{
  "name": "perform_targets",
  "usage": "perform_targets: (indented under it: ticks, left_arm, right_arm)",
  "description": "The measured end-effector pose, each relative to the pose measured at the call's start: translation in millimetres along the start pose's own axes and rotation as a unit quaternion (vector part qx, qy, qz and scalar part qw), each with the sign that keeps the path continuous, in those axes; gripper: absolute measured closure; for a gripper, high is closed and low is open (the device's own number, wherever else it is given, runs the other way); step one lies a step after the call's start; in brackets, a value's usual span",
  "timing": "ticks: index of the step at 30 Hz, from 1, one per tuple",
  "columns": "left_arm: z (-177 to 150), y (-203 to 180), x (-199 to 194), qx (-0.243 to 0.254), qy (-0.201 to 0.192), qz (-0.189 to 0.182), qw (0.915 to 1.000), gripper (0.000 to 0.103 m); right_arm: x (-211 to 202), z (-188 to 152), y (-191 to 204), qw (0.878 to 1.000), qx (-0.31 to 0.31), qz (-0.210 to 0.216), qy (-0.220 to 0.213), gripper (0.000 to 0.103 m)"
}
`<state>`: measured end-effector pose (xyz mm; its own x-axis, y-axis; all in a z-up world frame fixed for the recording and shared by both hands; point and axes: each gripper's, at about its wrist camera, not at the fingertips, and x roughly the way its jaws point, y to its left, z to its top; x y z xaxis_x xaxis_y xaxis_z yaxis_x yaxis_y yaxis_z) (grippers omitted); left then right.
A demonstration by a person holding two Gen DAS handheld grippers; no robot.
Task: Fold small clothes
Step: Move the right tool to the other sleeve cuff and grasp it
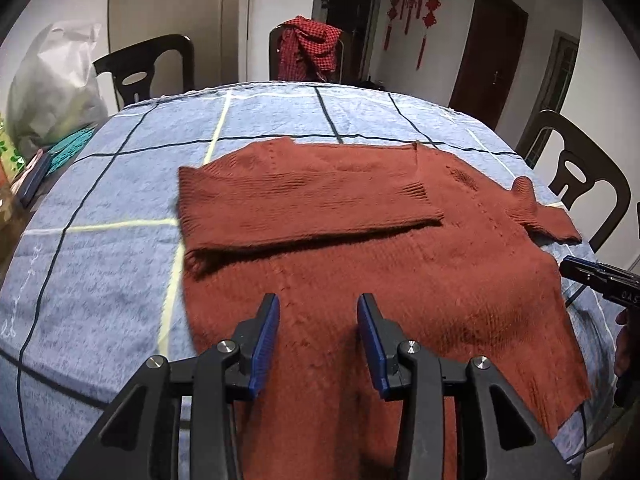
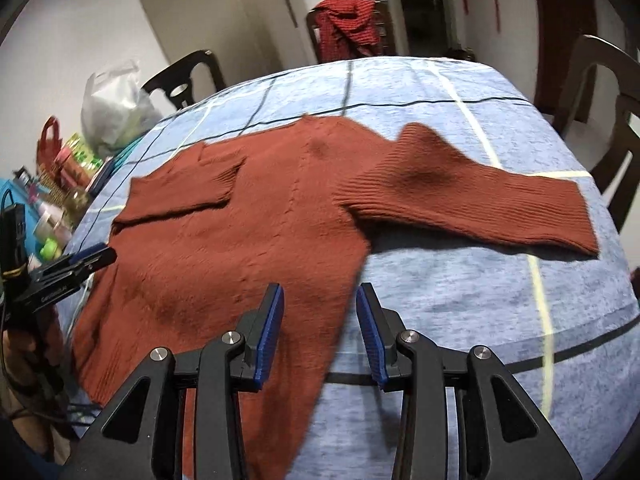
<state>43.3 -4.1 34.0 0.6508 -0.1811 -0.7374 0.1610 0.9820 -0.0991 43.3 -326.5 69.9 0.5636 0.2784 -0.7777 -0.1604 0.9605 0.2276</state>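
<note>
Rust knit sweater [image 1: 360, 240] lies flat on the worktop [image 1: 120, 200], under both my part-open, empty hand-held grippers: left [image 1: 318, 340], right [image 2: 320, 332]. Soft, limp; I'd pinch the outstretched sleeve's cuff [image 2: 576, 220].

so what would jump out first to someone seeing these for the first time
The rust-brown knitted sweater spread across the blue checked tablecloth, one sleeve folded over its body and the other sleeve still stretched out sideways. Next, the open left gripper hovering above its hem, and a red checked garment draped on the far chair.
</note>
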Motion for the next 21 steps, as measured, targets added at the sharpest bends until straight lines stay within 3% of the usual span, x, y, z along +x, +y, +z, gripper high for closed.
perform_targets:
  ticks: [7, 13, 16, 21]
  left_arm:
    - [10, 0, 19, 0.003, 0.008, 0.008, 0.9999, 0.06]
    - [7, 3, 29, -0.002, 0.022, 0.002, 0.9998, 0.057]
    - [6, 4, 29, -0.003, 0.023, -0.006, 0.9997, 0.053]
    - [6, 3, 30, -0.003, 0.023, -0.007, 0.9997, 0.05]
  right_arm:
    - [-4, 3, -56, 0.995, 0.095, -0.038, -0.009, 0.064]
    - [-14, 1, -114, 0.976, 0.209, -0.046, -0.033, 0.064]
    - [-15, 5, -130, 0.97, 0.233, -0.059, -0.045, 0.064]
    - [-9, 14, -151, 0.954, 0.29, -0.041, -0.069, 0.064]
